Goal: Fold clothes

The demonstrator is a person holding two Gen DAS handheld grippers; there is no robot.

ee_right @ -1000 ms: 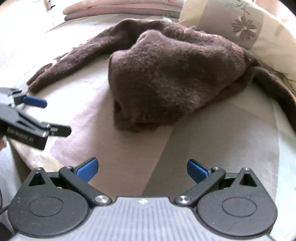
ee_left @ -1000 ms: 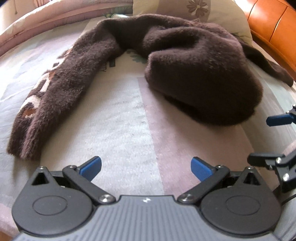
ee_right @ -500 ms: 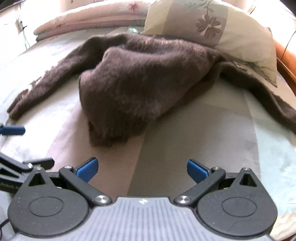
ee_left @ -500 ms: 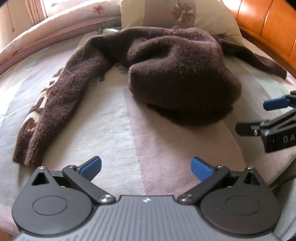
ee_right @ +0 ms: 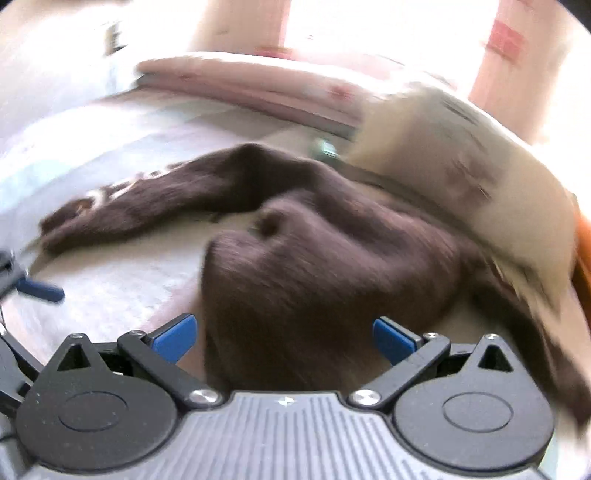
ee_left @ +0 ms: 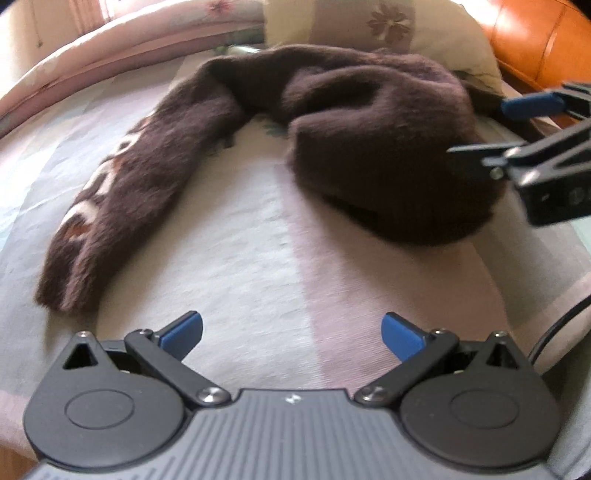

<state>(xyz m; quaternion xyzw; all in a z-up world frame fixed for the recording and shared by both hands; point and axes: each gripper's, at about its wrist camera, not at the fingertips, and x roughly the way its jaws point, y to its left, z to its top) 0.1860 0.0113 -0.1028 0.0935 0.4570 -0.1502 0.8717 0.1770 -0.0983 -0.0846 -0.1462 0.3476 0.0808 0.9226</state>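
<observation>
Brown sweater [ee_left: 388,147] lies bunched on the bed [ee_left: 258,266], toward the pillow [ee_left: 388,33] end — one patterned sleeve [ee_left: 110,206] trailing to the left edge. Right gripper [ee_right: 282,338] spread wide, hovering at the bunched body; left gripper [ee_left: 291,334] released, empty, over bare bedspread.

1. Left tool [ee_left: 291,334]: a grey ribbed housing is filling the bottom of the left wrist view, with a small white mark at its top centre.
2. Two black round discs are flanking the housing, each showing a recessed circle and a triangular cut-out above.
3. Black link arms are running from silver screws to blue fingertips [ee_left: 183,329].
4. A black cable is curving down at the right edge.
5. Right tool [ee_right: 282,332]: the same build is showing, with grey ribs, black discs, silver screws and blue fingertips [ee_right: 391,338].
6. In the left wrist view, the right tool [ee_left: 498,125] is appearing side-on: a black frame with pale lettering, blurred.
</observation>
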